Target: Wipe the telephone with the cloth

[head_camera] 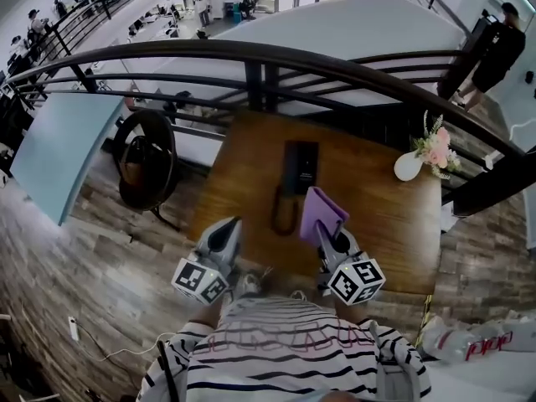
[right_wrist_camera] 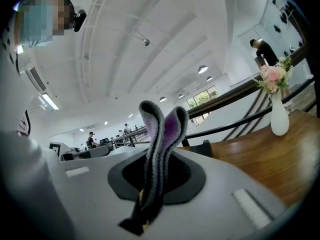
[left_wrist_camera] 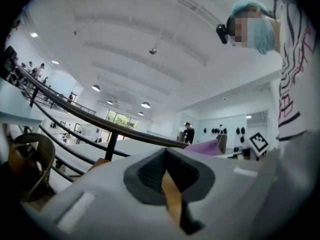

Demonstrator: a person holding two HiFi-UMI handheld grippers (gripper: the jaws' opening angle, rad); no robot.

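Head view is showing the right tongs (head_camera: 325, 231) pinching the purple cloth (head_camera: 322, 210) just right of the black telephone (head_camera: 299, 168) at frame centre. The left tongs (head_camera: 229, 227) are resting pressed together, empty. Wiping well probably means dragging the cloth flat across it.

cloth (head_camera: 322, 213) purple | telephone (head_camera: 300, 167) black | table (head_camera: 387, 233) brown wood | vase (head_camera: 407, 167) white | shirt (head_camera: 285, 342) white — dark stripes
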